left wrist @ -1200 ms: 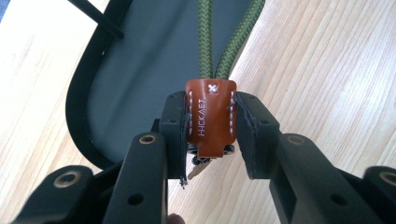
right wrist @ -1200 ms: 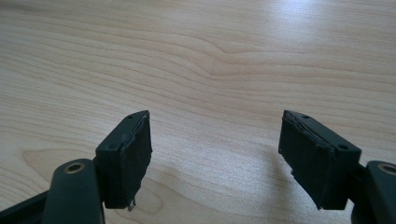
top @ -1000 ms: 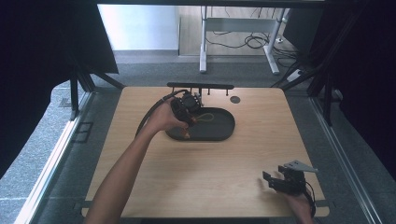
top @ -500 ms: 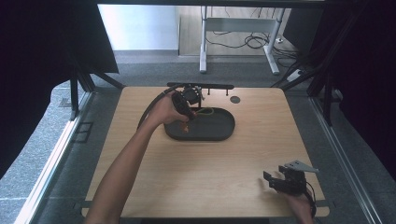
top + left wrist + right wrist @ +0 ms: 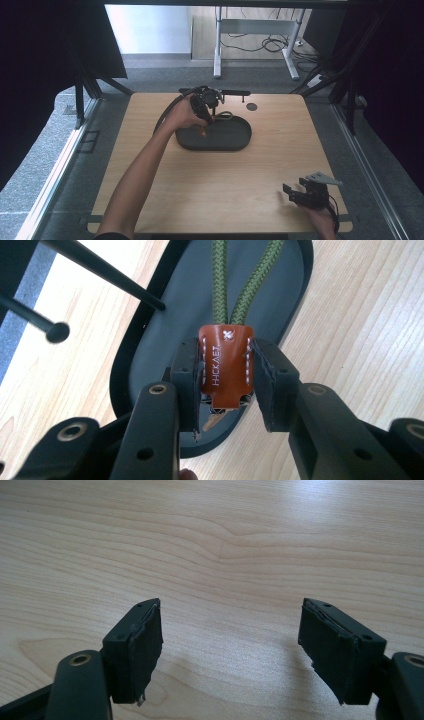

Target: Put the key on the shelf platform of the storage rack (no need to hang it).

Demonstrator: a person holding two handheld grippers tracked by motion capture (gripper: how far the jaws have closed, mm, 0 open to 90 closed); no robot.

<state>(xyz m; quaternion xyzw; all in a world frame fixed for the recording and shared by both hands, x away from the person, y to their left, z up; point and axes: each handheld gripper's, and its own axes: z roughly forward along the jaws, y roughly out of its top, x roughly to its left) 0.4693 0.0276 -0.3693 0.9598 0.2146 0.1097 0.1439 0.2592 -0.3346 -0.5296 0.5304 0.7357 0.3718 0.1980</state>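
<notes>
Left gripper view: your left gripper (image 5: 226, 385) pinches the leather tab (image 5: 226, 367), green cord (image 5: 235, 285) trailing lengthwise over the dark tray (image 5: 150, 340). Your right gripper (image 5: 230, 650) (spread, empty) sits well apart from that tray.

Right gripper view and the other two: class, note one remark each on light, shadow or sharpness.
Right gripper view: a pale sheen on the table at top right, soft shadows under the open right tongs. Left gripper view: the leather tab is sharp, its stamped letters readable. High view: bright floor beyond, dark curtains at both sides.
</notes>
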